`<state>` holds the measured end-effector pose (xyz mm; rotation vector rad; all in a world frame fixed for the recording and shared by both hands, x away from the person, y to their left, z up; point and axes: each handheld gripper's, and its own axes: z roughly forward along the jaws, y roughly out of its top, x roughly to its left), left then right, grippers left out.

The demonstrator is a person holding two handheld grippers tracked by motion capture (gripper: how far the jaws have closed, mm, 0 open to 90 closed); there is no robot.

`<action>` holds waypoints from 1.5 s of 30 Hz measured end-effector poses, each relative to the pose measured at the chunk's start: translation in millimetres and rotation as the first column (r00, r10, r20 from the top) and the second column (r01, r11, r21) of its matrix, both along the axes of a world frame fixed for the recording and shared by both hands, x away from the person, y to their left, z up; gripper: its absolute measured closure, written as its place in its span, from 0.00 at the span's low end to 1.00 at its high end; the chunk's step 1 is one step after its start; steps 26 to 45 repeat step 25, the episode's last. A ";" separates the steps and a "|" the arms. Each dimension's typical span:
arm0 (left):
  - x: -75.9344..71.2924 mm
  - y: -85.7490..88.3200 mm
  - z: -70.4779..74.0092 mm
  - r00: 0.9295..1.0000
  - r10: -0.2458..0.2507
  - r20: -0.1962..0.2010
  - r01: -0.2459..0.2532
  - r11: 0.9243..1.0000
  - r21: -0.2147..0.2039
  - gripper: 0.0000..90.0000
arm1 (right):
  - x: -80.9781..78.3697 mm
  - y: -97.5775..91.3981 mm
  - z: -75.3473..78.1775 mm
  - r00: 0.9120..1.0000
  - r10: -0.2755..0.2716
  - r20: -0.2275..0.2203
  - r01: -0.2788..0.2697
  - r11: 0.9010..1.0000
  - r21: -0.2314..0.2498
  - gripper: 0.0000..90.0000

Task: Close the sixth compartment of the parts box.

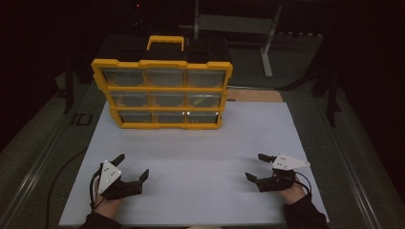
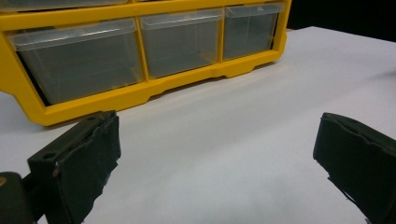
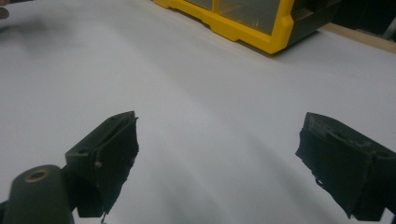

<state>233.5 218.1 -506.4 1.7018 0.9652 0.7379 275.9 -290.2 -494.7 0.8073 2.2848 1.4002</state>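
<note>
Scene was dim. White board (image 1: 191, 162) lay on the table, with a yellow organizer (image 1: 162, 93) standing upright at its 12 o'clock edge, drawer fronts facing the person. It had three rows of three clear drawers (image 1: 165, 99), a yellow handle (image 1: 165, 42) on top and a black body behind the frame. What the drawers held could not be told from the high view; in the left gripper view the bottom-row drawers (image 2: 180, 42) looked empty.

Left gripper (image 1: 131, 167) sat at about 7 o'clock on the board, held in the left hand (image 1: 107, 202), jaws spread wide with nothing between them. It was well apart from the organizer. Its own camera showed both pads (image 2: 88, 163) apart over bare white board, with the organizer's bottom row ahead at 11 o'clock.

Right gripper (image 1: 257, 167) sat at about 5 o'clock, held in the right hand (image 1: 293, 193), jaws likewise spread and holding nothing. Its camera showed the organizer's corner (image 3: 275, 28) far off at 1 o'clock, with bare board between the pads (image 3: 112, 158).

The grippers were well apart from each other, one near each bottom corner of the board. Grey plate (image 1: 109, 175) was on top of the left gripper, another (image 1: 289, 162) on the right. Cable (image 1: 303, 181) looped by the right hand.
</note>
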 end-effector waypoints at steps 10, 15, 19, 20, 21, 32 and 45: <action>0.8 -0.3 -0.2 1.000 0.000 -0.001 0.000 1.000 0.000 0.02 | -1.2 -1.9 -1.5 1.000 -0.007 0.008 0.007 1.000 0.022 0.13; 0.5 -0.5 0.1 1.000 0.000 0.002 0.000 1.000 0.003 0.02 | -1.2 -0.3 -1.8 1.000 0.001 0.007 -0.001 1.000 0.019 0.13; 0.7 -0.8 -0.3 1.000 -0.001 0.000 0.001 1.000 0.001 0.02 | -1.0 0.2 -1.6 1.000 0.003 0.010 -0.003 1.000 0.008 0.13; 0.8 -0.9 -0.4 1.000 -0.001 0.000 0.001 1.000 0.001 0.02 | -0.8 0.0 -1.8 1.000 0.006 0.007 -0.006 1.000 0.008 0.13; 0.8 -0.9 -0.4 1.000 -0.002 -0.001 0.002 1.000 0.001 0.02 | -0.6 -0.2 -2.1 1.000 0.007 0.003 -0.007 1.000 0.012 0.13; 1.0 -0.8 -0.5 1.000 -0.002 0.000 0.002 1.000 0.002 0.02 | -0.4 0.3 -2.8 1.000 0.005 0.001 -0.005 1.000 0.007 0.13; 1.0 -0.8 -0.5 1.000 -0.002 0.000 0.002 1.000 0.002 0.02 | -0.4 0.3 -2.8 1.000 0.005 0.001 -0.005 1.000 0.007 0.13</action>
